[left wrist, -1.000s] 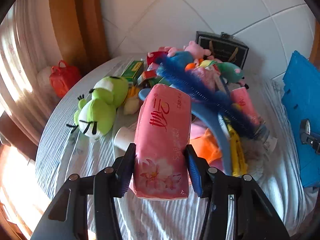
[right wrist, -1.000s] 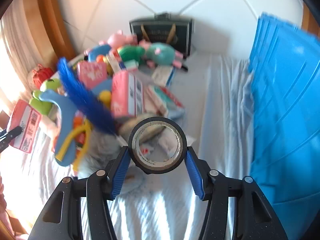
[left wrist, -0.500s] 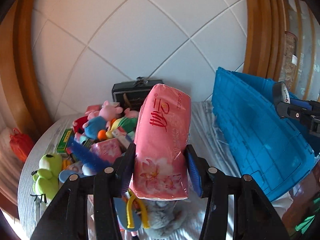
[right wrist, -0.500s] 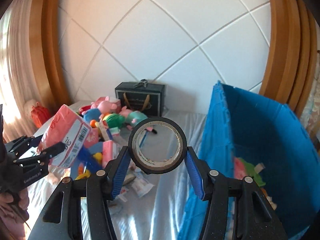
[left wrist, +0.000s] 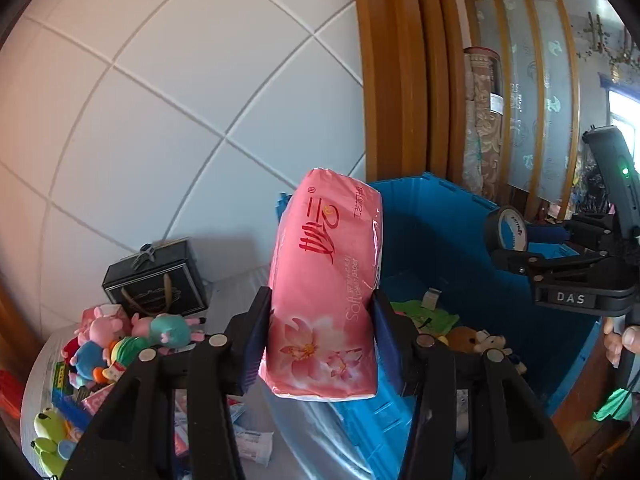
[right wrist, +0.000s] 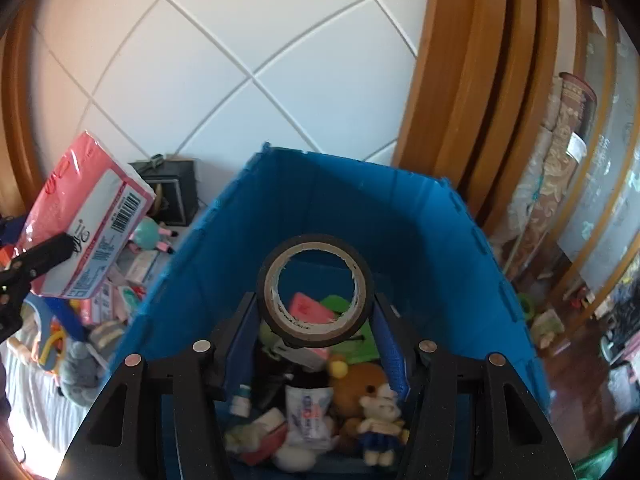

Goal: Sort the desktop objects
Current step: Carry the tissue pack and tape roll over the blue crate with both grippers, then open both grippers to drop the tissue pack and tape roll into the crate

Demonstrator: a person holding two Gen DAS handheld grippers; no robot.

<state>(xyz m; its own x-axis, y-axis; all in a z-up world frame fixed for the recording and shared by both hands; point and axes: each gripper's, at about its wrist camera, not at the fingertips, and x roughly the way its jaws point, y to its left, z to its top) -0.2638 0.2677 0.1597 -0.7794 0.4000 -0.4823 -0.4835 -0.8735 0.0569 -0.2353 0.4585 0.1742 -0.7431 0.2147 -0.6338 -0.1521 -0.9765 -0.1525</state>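
Observation:
My left gripper [left wrist: 320, 316] is shut on a pink tissue pack [left wrist: 326, 280], held upright near the left rim of the blue crate [left wrist: 452, 240]. The same tissue pack [right wrist: 84, 216] shows at the left edge of the right wrist view. My right gripper [right wrist: 316, 312] is shut on a black roll of tape [right wrist: 316, 286], held above the open blue crate [right wrist: 340, 200]. From the left wrist view the tape roll [left wrist: 508, 230] and the right gripper [left wrist: 520, 244] hang over the crate's right side. Inside the crate lie plush bears [right wrist: 372, 396], a tube [right wrist: 308, 408] and other items.
A pile of plush toys [left wrist: 120, 340] and packets lies on the cloth-covered table [left wrist: 236, 292] left of the crate. A black gift bag [left wrist: 156, 280] stands against the tiled wall. Wooden door frames [right wrist: 480, 80] rise behind the crate. A hand [left wrist: 618, 340] shows at the right edge.
Both grippers rose and swung right, from above the toy pile toward the blue crate. The right gripper now hangs over the crate's inside. Both grips are unchanged.

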